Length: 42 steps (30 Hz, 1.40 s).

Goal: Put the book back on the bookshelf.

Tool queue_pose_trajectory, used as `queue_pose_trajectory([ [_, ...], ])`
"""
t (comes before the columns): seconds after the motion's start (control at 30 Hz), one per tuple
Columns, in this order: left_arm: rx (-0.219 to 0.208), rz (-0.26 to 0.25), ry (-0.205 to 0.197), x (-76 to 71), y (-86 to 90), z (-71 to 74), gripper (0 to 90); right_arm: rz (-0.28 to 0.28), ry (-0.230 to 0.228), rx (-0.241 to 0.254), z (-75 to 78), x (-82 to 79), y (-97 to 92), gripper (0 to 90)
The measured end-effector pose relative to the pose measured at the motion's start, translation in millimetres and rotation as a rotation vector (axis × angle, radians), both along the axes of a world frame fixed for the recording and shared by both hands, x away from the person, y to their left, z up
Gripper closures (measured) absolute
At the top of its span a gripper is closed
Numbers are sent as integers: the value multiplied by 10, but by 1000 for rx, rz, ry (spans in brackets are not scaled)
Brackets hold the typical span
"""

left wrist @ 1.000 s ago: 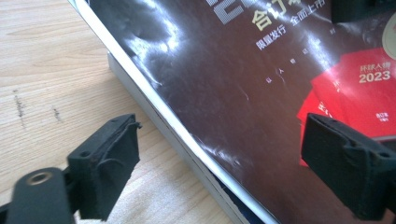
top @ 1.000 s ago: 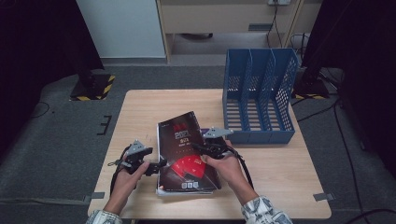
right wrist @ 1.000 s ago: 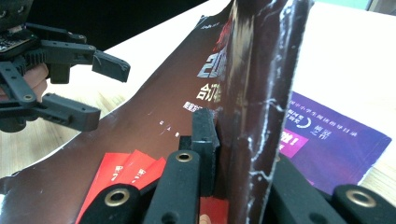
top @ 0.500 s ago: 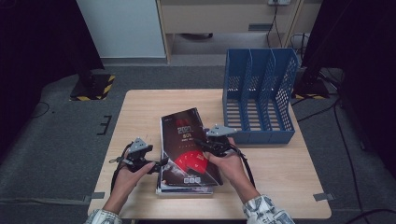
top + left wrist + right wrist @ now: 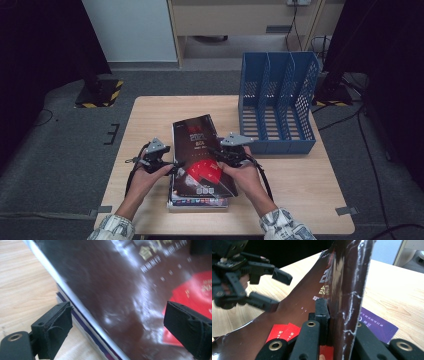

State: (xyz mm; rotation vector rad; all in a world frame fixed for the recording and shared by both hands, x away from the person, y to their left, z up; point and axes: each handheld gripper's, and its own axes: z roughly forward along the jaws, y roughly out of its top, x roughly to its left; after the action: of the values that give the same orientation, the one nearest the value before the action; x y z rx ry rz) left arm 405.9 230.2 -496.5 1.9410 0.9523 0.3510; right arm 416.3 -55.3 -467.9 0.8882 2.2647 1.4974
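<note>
A dark glossy book [image 5: 199, 145] with a red fan on its cover rests tilted on a short stack of books [image 5: 197, 203] at the table's front middle. My right gripper [image 5: 226, 156] is shut on its right edge; in the right gripper view that gripper [image 5: 331, 315] pinches the raised edge of the dark book [image 5: 347, 277]. My left gripper [image 5: 171, 168] stands open at the book's left edge. In the left gripper view that gripper [image 5: 122, 327] straddles the edge of the dark book [image 5: 117, 282], pads not touching. The open left gripper [image 5: 278, 292] also shows across the cover.
A blue three-slot file rack [image 5: 278, 100] stands at the back right of the wooden table [image 5: 150, 120]. A purple-covered book [image 5: 377, 325] lies under the dark one. Bare wood lies left of the stack and along the front right.
The dark book's right edge has been lifted off the stack and the cover now tilts. My left gripper has moved in toward the book's left edge. The right hand has stayed in place.
</note>
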Motion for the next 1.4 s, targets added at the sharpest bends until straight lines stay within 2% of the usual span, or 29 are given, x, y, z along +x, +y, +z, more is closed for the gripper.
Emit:
queue_pose_trajectory([
  [0.07, -24, 3, 8, -20, -7, -10, 73, 1, -5, 6, 12, 3, 6, 851],
  [0.23, -28, -2, 17, -41, -22, -30, 74, 4, -23, 19, 43, -26, 5, 854],
  [0.27, -48, -10, 23, -41, -25, -33, 74, 4, -28, 22, 55, -28, 4, 854],
  [0.53, -2, -32, 6, -80, -20, -31, 76, 19, -77, 41, 78, -73, 50, 859],
  [0.63, -13, -33, 9, -80, -21, -27, 76, 26, -79, 47, 92, -84, 56, 860],
  [0.83, -31, -27, 9, -64, -30, -19, 78, 32, -89, 68, 110, -89, 56, 863],
  [1.03, -40, -11, 9, -23, -3, -31, 75, 55, -108, 113, 172, -102, 39, 866],
  [1.17, -64, -19, 5, -15, 7, -14, 109, 66, -119, 133, 184, -106, 40, 868],
  [1.2, -85, -13, 1, -6, 22, 5, 113, 70, -123, 137, 185, -107, 38, 868],
  [1.33, -62, 17, -13, 32, 67, -1, 119, 81, -128, 159, 213, -116, 29, 869],
  [1.4, -86, 12, -6, 62, 100, -21, 112, 86, -130, 171, 226, -116, 28, 869],
])
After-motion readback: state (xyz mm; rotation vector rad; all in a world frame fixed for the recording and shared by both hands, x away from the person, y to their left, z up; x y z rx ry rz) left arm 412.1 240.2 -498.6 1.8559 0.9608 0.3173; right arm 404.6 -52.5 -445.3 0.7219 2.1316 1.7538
